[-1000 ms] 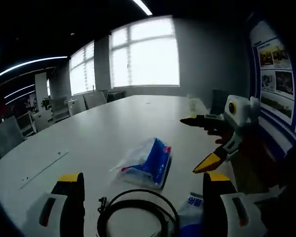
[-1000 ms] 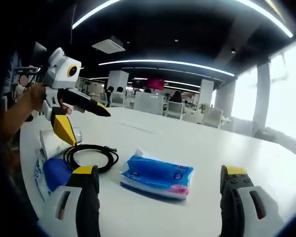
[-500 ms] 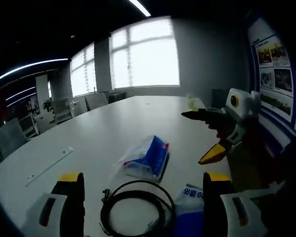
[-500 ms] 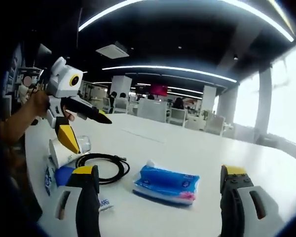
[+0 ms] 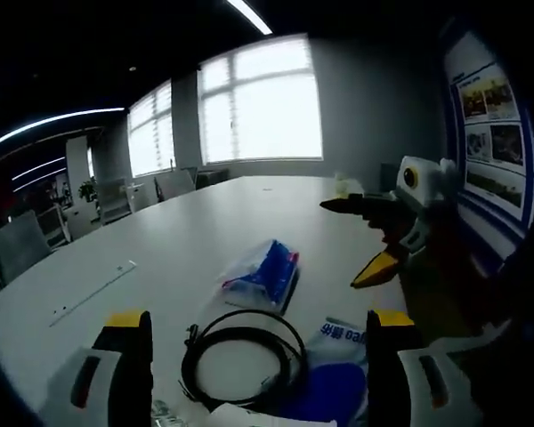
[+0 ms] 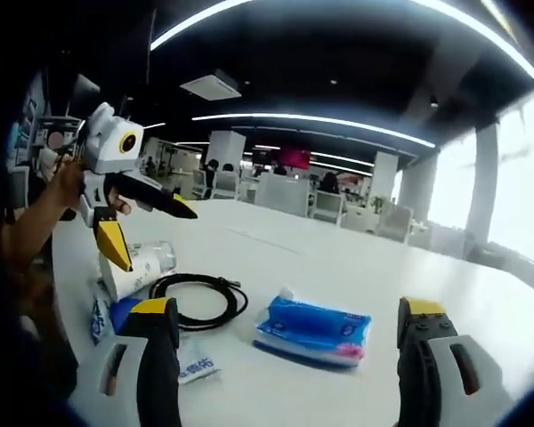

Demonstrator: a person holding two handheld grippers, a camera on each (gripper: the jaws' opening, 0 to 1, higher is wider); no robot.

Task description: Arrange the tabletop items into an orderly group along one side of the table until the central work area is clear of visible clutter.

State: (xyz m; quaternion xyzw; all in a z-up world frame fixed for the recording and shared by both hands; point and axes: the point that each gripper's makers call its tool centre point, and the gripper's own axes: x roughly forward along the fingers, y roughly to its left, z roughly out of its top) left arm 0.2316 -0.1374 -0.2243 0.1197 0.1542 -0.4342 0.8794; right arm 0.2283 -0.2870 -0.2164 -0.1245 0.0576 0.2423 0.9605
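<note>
Two released hand-held grippers, left (image 5: 249, 356) and right (image 6: 289, 356), above blue tissue pack (image 6: 313, 325), coiled cable (image 6: 198, 300), tipped cup (image 6: 142, 264).

Dim interior, both views: overexposed windows (image 5: 262, 107) wash daylight glare across the white surface (image 5: 178, 240), ceiling light strips (image 6: 338, 120) appear as curved bright lines, the ceiling is near black, straight lines bow toward the edges, far furniture is soft, and shadows under objects are faint.

White conference table (image 6: 356, 267), a few items near one end.
On it lie a blue tissue pack (image 6: 313, 326), a coiled black cable (image 6: 196, 300), a blue-and-white pouch (image 5: 331, 382) and a toppled paper cup (image 6: 141, 264).
</note>
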